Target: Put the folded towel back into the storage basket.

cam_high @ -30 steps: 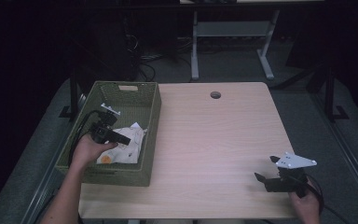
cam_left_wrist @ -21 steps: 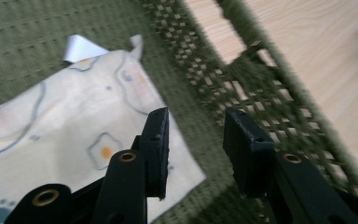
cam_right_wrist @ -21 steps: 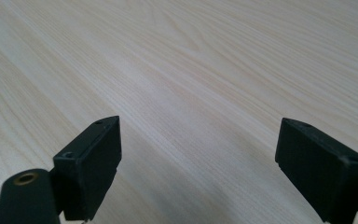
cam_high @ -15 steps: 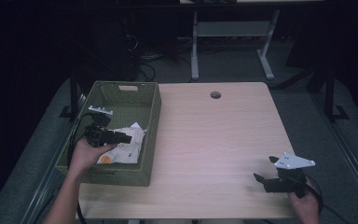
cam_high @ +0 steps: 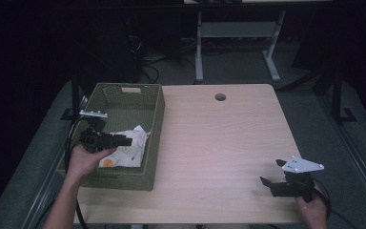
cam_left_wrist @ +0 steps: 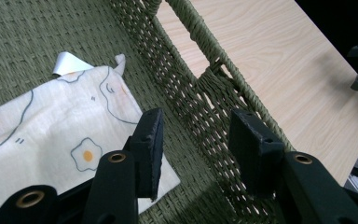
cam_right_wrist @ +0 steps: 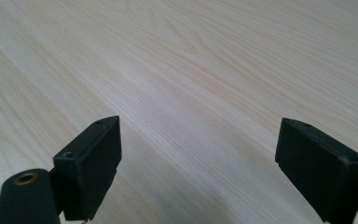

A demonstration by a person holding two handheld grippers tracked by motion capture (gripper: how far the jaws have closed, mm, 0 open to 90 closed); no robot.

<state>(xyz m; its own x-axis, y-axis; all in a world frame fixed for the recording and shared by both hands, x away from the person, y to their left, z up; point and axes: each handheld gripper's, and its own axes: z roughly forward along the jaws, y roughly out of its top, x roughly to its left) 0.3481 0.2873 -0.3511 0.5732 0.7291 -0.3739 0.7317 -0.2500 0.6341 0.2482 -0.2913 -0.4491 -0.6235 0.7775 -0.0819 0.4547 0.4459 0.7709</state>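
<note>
The person's left forearm comes up from the bottom left of the high view, its hand (cam_high: 86,160) wrapped around the black two-jaw left gripper (cam_high: 124,141), which lies roughly level and points to the right in that view. Its black fingers (cam_left_wrist: 150,140) have just been opening and stand parted with nothing between them. At the lower right the right hand (cam_high: 312,208) holds the black right gripper (cam_high: 270,176) with the grey three-cornered plate low and pointing left, its fingers (cam_right_wrist: 95,156) spread wide apart with nothing between them.
</note>
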